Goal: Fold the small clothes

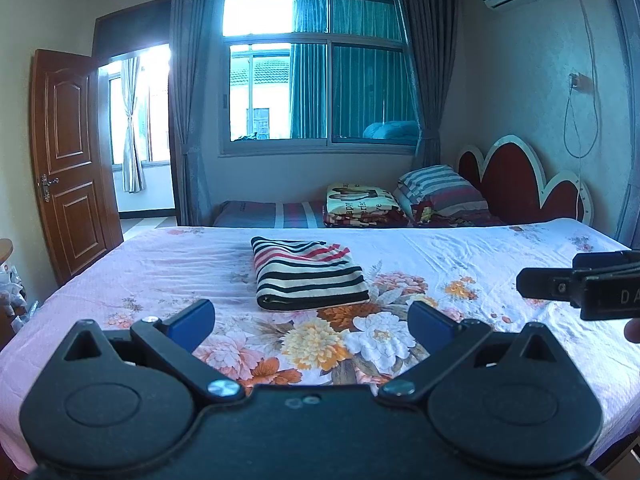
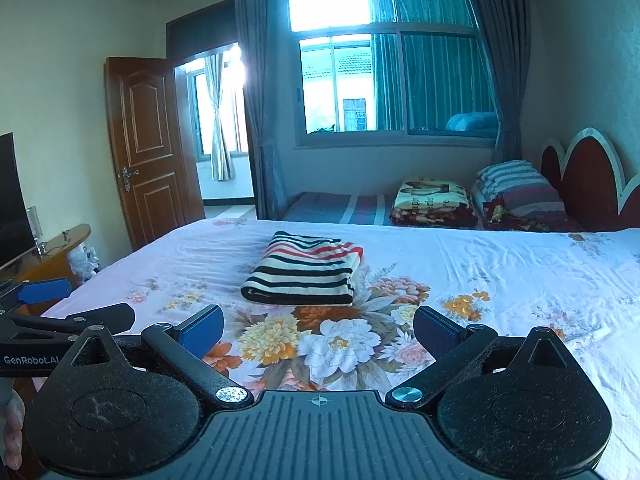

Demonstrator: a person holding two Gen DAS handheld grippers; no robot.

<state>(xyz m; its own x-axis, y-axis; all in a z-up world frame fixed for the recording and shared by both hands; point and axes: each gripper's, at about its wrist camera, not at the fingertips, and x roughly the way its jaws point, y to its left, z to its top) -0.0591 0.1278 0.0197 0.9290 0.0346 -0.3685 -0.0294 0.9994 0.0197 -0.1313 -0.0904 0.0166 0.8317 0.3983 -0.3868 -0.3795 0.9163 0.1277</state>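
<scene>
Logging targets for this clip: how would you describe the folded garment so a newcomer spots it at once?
Start at the big bed with the pink floral sheet. Near its middle, just beyond the large flower print, lies the folded garment, ahead of both open grippers. Its black, cream and red stripes set it apart from the folded blanket and striped pillow at the far side by the headboard.

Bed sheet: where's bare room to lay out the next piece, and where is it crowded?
Free: the floral sheet right of the folded striped garment, toward the red headboard; also the strip between the garment and both open grippers, left gripper and right gripper. Crowded: beyond the far edge, the folded blanket and striped pillow.
</scene>
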